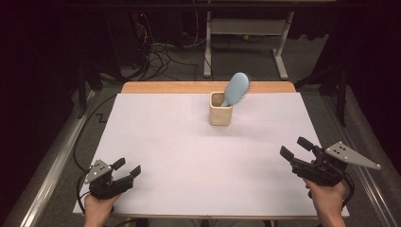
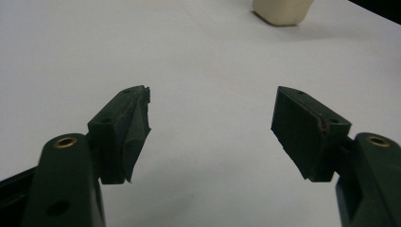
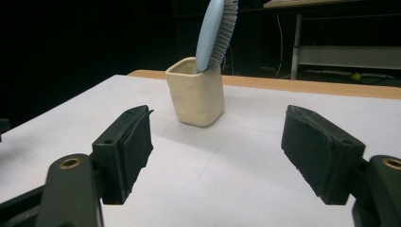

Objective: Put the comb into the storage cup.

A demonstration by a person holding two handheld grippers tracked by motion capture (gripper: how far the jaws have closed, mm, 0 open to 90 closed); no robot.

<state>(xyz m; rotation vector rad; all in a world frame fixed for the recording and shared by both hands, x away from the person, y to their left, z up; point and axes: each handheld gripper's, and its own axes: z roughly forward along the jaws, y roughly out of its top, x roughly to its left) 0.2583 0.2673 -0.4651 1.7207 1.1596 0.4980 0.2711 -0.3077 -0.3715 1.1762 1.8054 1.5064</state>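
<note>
A: What is cut off or hard to read here?

B: In the left gripper view the cream cup [image 2: 283, 12] is clipped by the top edge, so just its base shows. In the right gripper view the top of the blue hairbrush [image 3: 216, 33] runs out of the picture, and its handle is hidden inside the cup [image 3: 196, 92]. The room behind the table [image 1: 156, 142] is too dark to make out beyond cables and a metal frame.

A: Where does the brush sit against each hand-held gripper?

B: It stands handle-down in the cup [image 1: 221, 109] at the far middle of the table, its head [image 1: 236, 88] leaning right over the rim. The left hand-held gripper [image 1: 128, 169] is at the near left corner, the right hand-held gripper [image 1: 295, 147] at the near right edge; both are well apart from the cup.

A: And the jaws?

B: Both pairs are spread wide, with nothing between them. Each one points toward the cup.
</note>
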